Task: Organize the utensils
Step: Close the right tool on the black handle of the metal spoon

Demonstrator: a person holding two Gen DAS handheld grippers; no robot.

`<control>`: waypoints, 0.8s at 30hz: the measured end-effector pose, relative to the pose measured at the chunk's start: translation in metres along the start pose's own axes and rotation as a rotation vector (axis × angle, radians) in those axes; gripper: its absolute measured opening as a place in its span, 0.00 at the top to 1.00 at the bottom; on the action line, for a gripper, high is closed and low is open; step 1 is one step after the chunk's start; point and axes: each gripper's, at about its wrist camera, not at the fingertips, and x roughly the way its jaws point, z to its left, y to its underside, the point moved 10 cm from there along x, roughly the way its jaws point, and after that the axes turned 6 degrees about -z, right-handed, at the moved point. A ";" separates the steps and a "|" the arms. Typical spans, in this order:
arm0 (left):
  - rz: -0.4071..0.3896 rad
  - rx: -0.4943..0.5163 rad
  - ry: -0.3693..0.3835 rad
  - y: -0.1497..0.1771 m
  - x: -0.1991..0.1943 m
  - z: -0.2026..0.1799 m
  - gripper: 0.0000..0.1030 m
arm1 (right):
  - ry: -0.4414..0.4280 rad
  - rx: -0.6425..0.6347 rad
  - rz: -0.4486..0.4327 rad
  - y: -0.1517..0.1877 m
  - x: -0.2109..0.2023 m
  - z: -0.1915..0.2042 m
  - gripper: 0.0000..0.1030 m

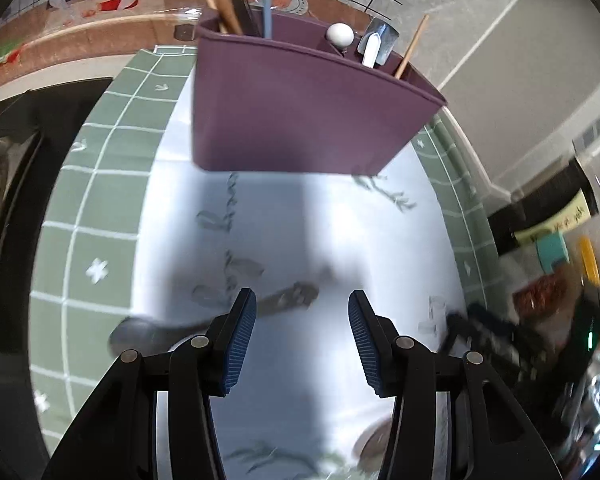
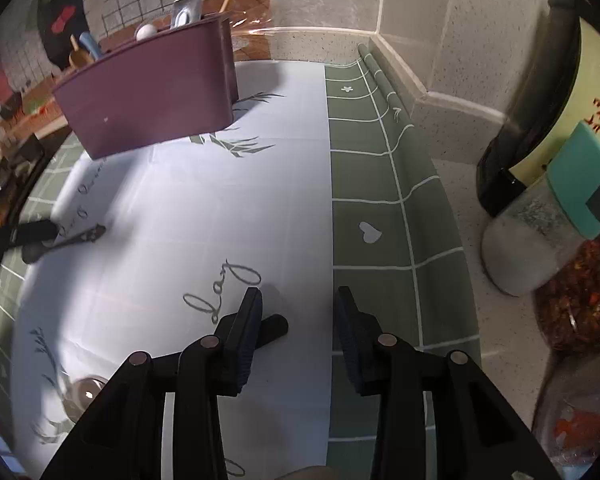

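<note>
We note a white and green gridded cloth mat point(image 2: 204, 208) spread under both claws, its pale centre printed with grey script and leaves.

Ahead of the left claw point(image 1: 302, 338), well apart from it, stands the purple plastic utensil caddy point(image 1: 300, 116), upright on the mat. Its compartments hold wooden sticks, a blue handle, a white knob and a metal scoop. From the right claw point(image 2: 298, 334) the same caddy sits ahead and to the left, far off.

To the right of the right claw, off the mat on the speckled counter, we see a dark bottle with a pale yellow label point(image 2: 540, 92), then a clear shaker with a teal cap point(image 2: 548, 220).

A dark metal spoon with an ornate handle end point(image 1: 204, 318) lies flat on the mat just ahead and left of the left claw; its handle passes behind the left blue pad point(image 1: 240, 344). Blur prevents us telling whether pad and spoon touch.

A black utensil handle point(image 2: 274, 330) lies on the mat beside the right claw's left finger, outside the gap.

Left claw: fingers moderately parted, nothing held. Right claw: fingers likewise apart, gap bare, nothing gripped.
</note>
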 end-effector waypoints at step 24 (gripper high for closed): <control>0.047 0.098 -0.018 0.069 -0.057 0.036 0.52 | -0.221 0.130 0.071 0.025 -0.027 0.022 0.52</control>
